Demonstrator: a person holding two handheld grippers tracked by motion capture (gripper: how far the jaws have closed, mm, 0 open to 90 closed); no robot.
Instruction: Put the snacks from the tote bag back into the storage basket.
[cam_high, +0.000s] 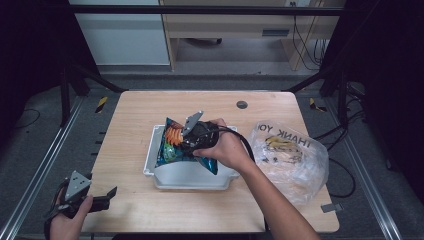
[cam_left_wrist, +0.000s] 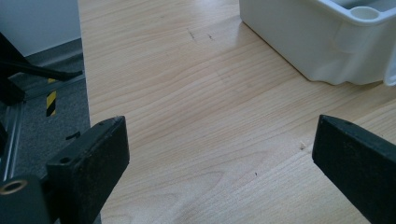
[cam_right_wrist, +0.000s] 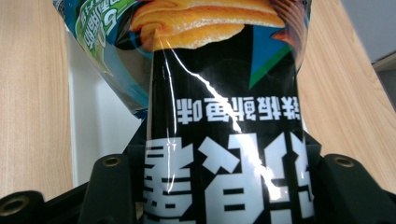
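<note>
Right gripper view: the right gripper (cam_right_wrist: 219, 186) has its two black jaws clamped on either side of a glossy snack bag (cam_right_wrist: 224, 93), the pads pressing its black lower panel with large white characters that read upside down here, and orange chips printed toward twelve o'clock. Behind the bag, at nine o'clock, a strip of the white bin (cam_right_wrist: 100, 121) shows, with the wooden table (cam_right_wrist: 32, 93) on both sides. In the high view the right gripper (cam_high: 192, 136) sits under the person's right hand (cam_high: 225, 147), tilted so its grey plate points toward eleven o'clock, and the snack bag (cam_high: 172, 145) stands slanted inside the white bin (cam_high: 190, 177), its blue lower corner hanging over the bin's near side at about five o'clock from the gripper. The bin rests near the middle of the table (cam_high: 135, 115). At three o'clock from the bin, just beside it, lies a crumpled clear plastic bag (cam_high: 292, 155) with dark lettering and something yellow inside. Left gripper view: the left gripper (cam_left_wrist: 219, 163) has its jaws spread wide with only bare wood between them, and a corner of the white bin (cam_left_wrist: 322, 42) lies off at one o'clock, well apart. In the high view the left gripper (cam_high: 97, 197) rests at the table's near left edge, at about eight o'clock from the bin.
</note>
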